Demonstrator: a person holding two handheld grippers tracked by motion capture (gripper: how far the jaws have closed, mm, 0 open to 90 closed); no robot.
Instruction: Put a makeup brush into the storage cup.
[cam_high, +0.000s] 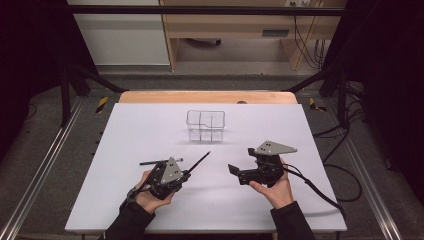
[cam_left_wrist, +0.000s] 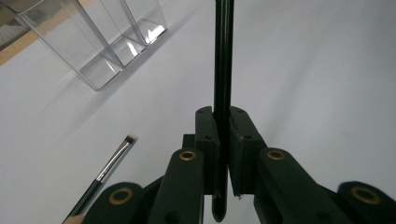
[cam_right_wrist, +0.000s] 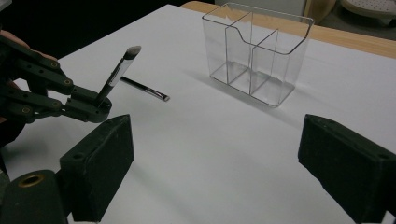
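white table (cam_high: 150, 210) on wood top, dark room, shelving behind. left gripper (cam_high: 192, 171) pinches black brush (cam_high: 200, 161); right gripper (cam_high: 241, 172) spread wide. second brush (cam_high: 155, 162) lies flat, clear organizer (cam_high: 205, 125) mid-table.

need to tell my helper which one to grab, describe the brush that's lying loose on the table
On the white table, look near the left gripper, on the side away from the person. The loose brush lies flat there, thin and dark with a small flat tip, unlike the other brush, clamped in that gripper.
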